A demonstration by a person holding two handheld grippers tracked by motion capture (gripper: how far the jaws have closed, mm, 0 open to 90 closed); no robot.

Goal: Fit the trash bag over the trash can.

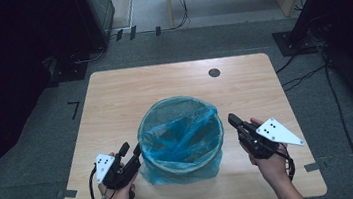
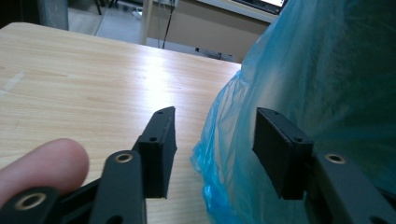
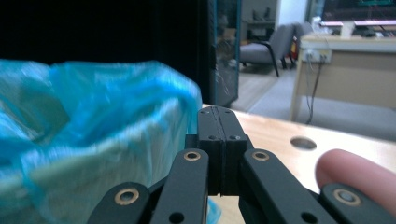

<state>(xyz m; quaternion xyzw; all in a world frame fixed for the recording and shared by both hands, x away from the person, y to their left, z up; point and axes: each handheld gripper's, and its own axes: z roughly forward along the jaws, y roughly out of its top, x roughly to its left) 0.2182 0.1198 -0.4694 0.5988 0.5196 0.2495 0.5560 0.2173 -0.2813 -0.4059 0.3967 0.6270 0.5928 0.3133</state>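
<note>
Left fingers (image 2: 212, 154) released around blue bag (image 1: 180, 131) overhang near tabletop (image 1: 114, 101) front edge; right fingers (image 3: 219, 149) clenched empty. Liner mostly on basket (image 1: 184, 166), needs tidying.

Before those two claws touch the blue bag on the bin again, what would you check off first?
1. Left claw open: ok, its jaws stand apart beside the blue bag.
2. Bag film pinched in the left claw: not ok, the film bulges into the gap but the pads do not press it.
3. Right claw open: not ok, its jaws are shut with nothing between them.
4. Bin upright on the table: ok.
5. Bag folded evenly over the rim: not ok, the far right side stands up loose.
6. Anything inside the bag: cannot tell.
</note>
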